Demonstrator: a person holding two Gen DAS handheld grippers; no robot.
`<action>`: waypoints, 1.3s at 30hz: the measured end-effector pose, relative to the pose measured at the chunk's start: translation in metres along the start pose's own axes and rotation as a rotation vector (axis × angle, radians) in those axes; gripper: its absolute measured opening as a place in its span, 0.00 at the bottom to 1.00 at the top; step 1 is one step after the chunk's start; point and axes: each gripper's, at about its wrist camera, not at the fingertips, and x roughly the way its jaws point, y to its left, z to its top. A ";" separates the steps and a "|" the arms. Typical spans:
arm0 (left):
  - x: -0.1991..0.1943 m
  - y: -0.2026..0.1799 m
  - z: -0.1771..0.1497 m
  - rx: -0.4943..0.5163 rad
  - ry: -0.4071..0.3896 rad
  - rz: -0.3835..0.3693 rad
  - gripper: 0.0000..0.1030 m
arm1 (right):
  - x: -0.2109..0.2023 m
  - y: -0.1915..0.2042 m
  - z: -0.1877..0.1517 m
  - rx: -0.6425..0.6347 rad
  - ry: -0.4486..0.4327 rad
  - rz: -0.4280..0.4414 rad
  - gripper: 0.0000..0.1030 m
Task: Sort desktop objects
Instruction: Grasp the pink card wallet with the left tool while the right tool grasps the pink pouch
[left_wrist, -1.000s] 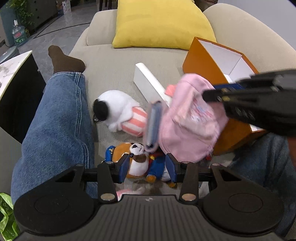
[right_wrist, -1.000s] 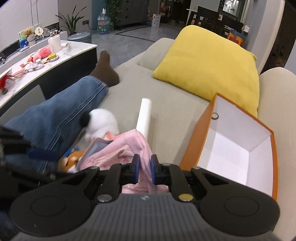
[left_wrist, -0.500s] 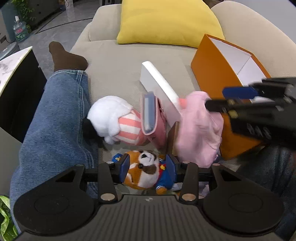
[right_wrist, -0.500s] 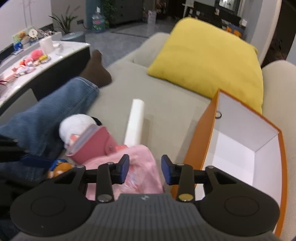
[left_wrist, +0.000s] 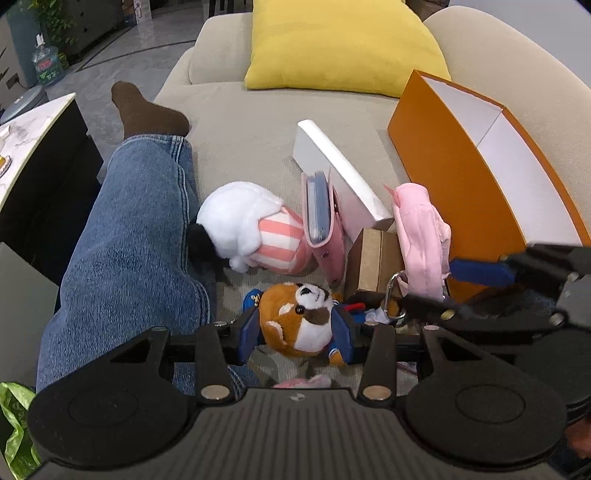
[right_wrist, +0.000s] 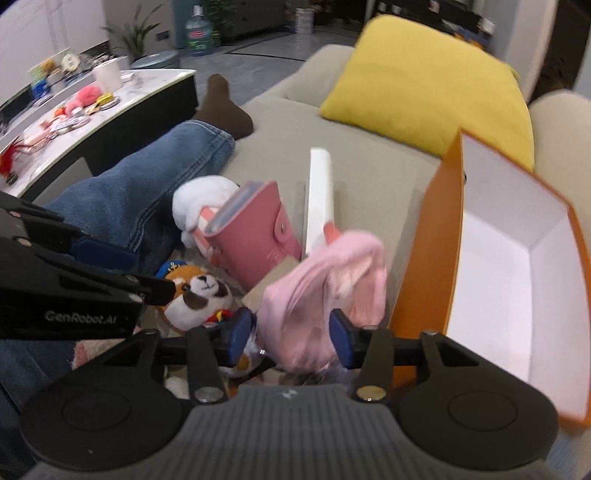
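1. Left gripper: jaws apart, straddling the panda plush at lower centre; contact unclear.
2. Right gripper: jaws apart around the pink cloth, lower centre, beside the orange box.
3. Advice: centre the plush head, close squarely, lift clear of the carabiner before moving boxward.

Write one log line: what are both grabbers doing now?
left gripper: open around red panda plush | right gripper: open around pink cloth | orange box: empty

"GenRobot.AI" stands in grey letters on the left gripper (its black side).
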 end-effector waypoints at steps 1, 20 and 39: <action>0.000 0.000 0.000 0.004 -0.005 0.004 0.48 | 0.004 0.001 -0.002 0.009 0.005 -0.004 0.49; 0.025 -0.004 0.056 0.047 -0.034 -0.096 0.52 | -0.007 -0.055 0.044 0.136 -0.040 -0.081 0.22; 0.042 -0.009 0.069 0.021 -0.031 -0.112 0.18 | -0.002 -0.076 0.045 0.211 -0.110 -0.049 0.22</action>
